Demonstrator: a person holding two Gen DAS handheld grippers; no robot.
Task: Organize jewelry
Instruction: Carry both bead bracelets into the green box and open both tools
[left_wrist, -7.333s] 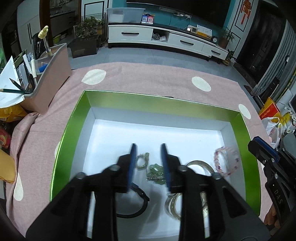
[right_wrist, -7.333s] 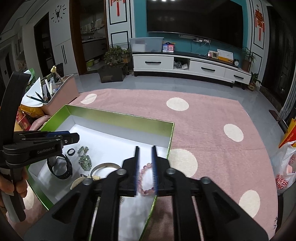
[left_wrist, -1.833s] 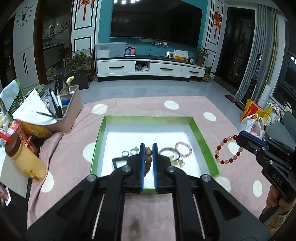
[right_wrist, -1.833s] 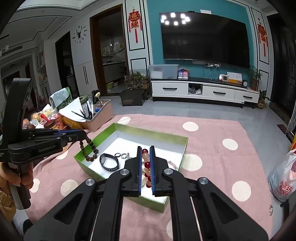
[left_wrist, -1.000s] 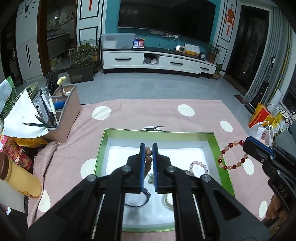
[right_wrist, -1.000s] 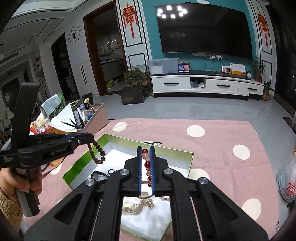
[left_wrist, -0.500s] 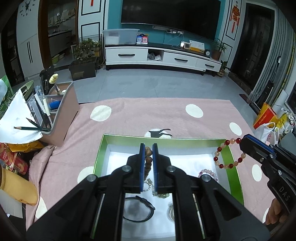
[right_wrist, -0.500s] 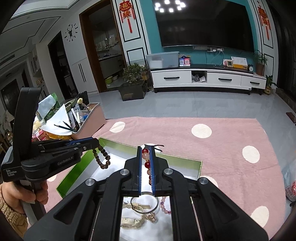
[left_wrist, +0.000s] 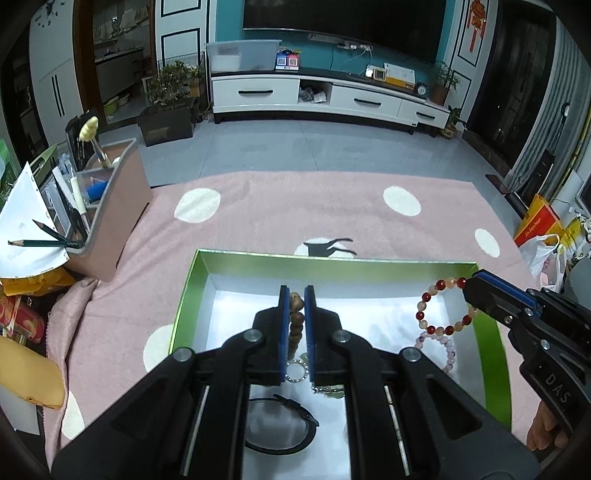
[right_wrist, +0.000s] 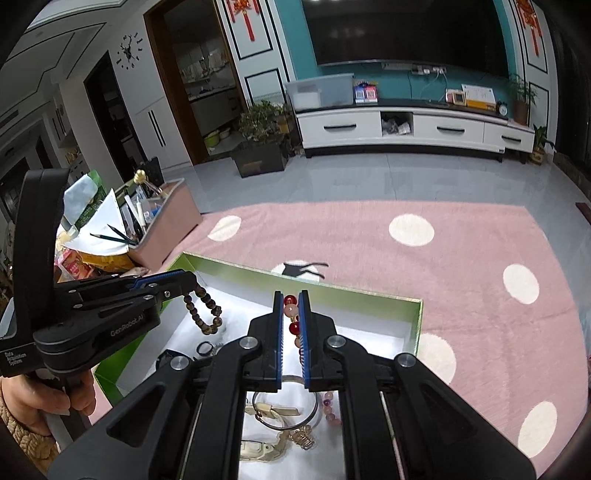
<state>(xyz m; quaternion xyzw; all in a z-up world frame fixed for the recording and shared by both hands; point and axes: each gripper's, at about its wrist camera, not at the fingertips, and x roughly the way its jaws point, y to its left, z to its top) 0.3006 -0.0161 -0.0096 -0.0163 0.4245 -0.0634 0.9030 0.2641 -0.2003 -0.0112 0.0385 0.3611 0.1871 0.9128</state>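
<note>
A green box (left_wrist: 484, 332) with a white floor lies on the pink dotted cloth (left_wrist: 277, 206). My left gripper (left_wrist: 296, 295) is shut on a brown wooden bead bracelet (left_wrist: 295, 321), which dangles over the box's left part (right_wrist: 205, 308). My right gripper (right_wrist: 291, 301) is shut on a red and peach bead bracelet (right_wrist: 291, 317); its loop hangs above the box's right side (left_wrist: 441, 310). Inside the box lie a black band (left_wrist: 284, 428), a small ring (left_wrist: 295, 371), a pale pink bead bracelet (left_wrist: 443, 347), a metal bangle (right_wrist: 284, 406) and a cream watch (right_wrist: 258, 448).
A pink organiser (left_wrist: 107, 210) with pencils and paper stands at the cloth's left edge, beside snack packs (left_wrist: 22, 317). A black hair clip (left_wrist: 328, 248) lies just behind the box. A hand (right_wrist: 40, 402) grips the left tool. Bags (left_wrist: 543, 236) sit at the right.
Both grippers have come down and forward over the box with their bracelets. The box looks larger and closer, and the two hanging loops are lower above its floor.
</note>
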